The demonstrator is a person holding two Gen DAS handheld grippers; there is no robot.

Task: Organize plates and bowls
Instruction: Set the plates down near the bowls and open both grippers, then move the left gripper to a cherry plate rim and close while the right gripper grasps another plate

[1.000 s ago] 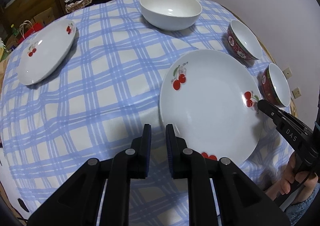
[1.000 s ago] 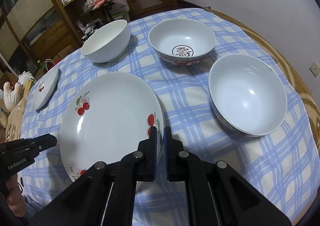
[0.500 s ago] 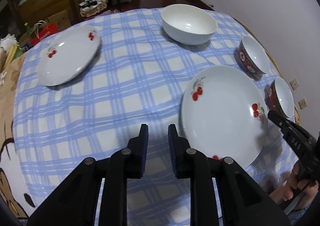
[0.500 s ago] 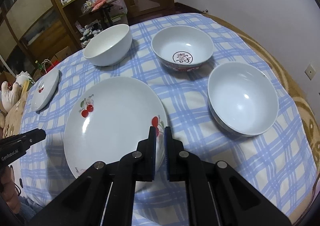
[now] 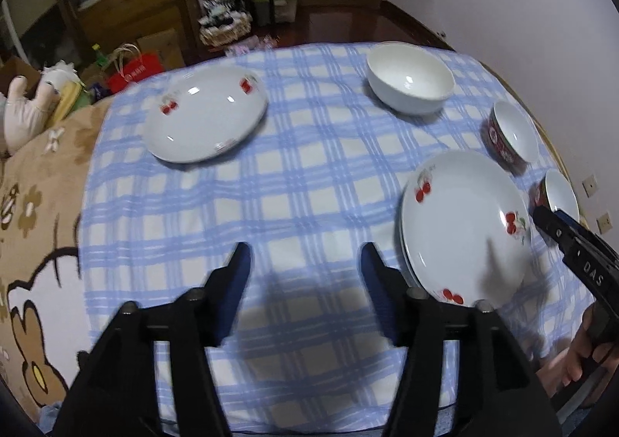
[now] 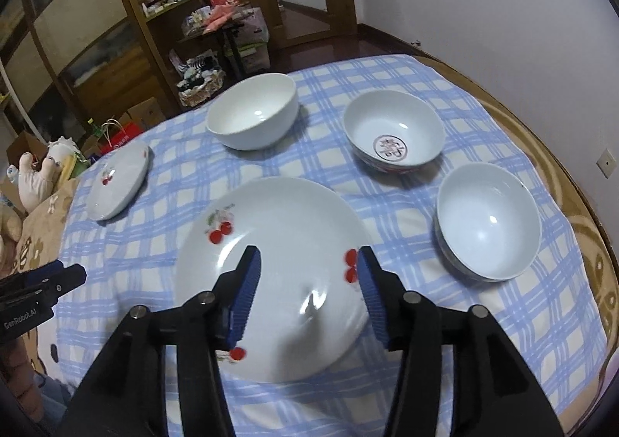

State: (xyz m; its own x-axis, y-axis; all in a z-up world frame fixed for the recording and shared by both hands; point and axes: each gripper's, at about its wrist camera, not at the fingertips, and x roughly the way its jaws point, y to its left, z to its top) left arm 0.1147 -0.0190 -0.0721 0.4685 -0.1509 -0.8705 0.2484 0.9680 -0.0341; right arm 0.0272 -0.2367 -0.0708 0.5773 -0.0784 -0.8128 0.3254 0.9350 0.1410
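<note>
Checked tablecloth [image 5: 309, 174] runs to the table edge behind both grippers. Near cherry plate [image 6: 271, 274] lies flat under the right gripper [image 6: 307, 270], jaws opening, nothing between them, pads off its rim. Left gripper [image 5: 305, 263] jaws opening over bare cloth, that plate just right of it. Far cherry plate [image 5: 207, 120] ahead-left, open cloth between. White bowl [image 5: 410, 77] ahead, two red bowls [image 5: 510, 135] far right

Both wrist views look steeply down, sharing cherry plate [image 5: 460, 228].
</note>
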